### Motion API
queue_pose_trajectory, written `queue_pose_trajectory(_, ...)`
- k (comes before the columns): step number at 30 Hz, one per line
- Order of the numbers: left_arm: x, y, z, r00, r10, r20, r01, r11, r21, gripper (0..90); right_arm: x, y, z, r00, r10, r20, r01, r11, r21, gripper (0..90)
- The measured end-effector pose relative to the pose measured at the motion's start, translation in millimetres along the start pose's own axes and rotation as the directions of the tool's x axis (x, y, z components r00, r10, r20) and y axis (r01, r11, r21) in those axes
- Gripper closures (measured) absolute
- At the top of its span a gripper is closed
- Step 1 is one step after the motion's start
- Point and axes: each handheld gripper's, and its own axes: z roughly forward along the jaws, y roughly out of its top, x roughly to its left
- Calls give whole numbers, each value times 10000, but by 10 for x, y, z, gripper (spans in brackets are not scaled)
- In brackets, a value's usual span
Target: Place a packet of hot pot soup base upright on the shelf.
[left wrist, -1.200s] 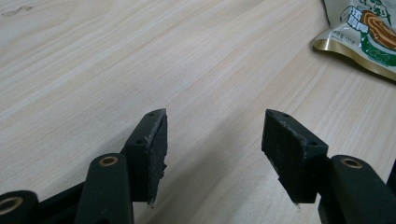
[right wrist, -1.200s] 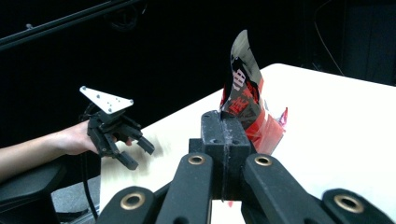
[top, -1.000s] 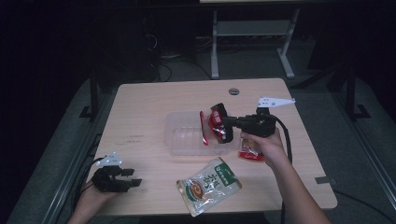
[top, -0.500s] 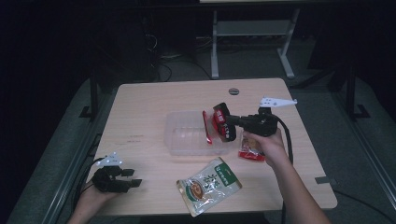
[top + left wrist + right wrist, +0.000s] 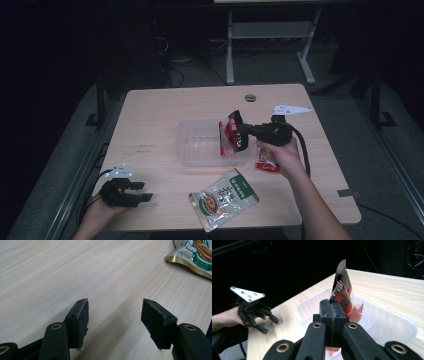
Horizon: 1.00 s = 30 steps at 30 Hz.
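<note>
Fingers of the right gripper (image 5: 234,134) are clenched on a red snack packet (image 5: 342,293), held upright over the clear plastic tray (image 5: 192,150) at mid-counter (image 5: 165,107). Fingers of the left gripper (image 5: 142,192) are spread, grasping nothing — rested at the near left, with a green pouch (image 5: 223,198) to its right.

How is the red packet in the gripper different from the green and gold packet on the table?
The red packet hangs pinched in the shut right gripper above the clear tray; the green and gold packet lies flat on the table, untouched. The red one stands on edge and looks narrower; the green one shows its whole printed face. Both are sealed snack-type pouches.
</note>
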Motion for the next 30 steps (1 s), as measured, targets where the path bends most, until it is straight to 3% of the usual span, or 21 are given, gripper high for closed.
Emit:
queue_pose_trajectory(7, -2, -2, 3, 10000, -22, 16, 22, 10000, 11, 383, -34, -3, 62, 9999, 77, 118, -77, 10000, -21, 900)
queue_pose_trajectory(20, -5, -4, 12, 10000, -18, 75, 17, 10000, 73, 380, -75, -45, 269, 9983, -26, 575, -2, 9988, 488, 883)
queue_pose_trajectory(24, -6, -5, 12, 10000, -7, 82, 6, 10000, 80, 376, -59, -52, 307, 9980, -154, 608, 115, 9978, 652, 802)
queue_pose_trajectory(30, -15, -3, 5, 10000, 0, 96, 0, 10000, 33, 373, -28, -30, 262, 9952, -307, 932, 233, 9966, 788, 488)
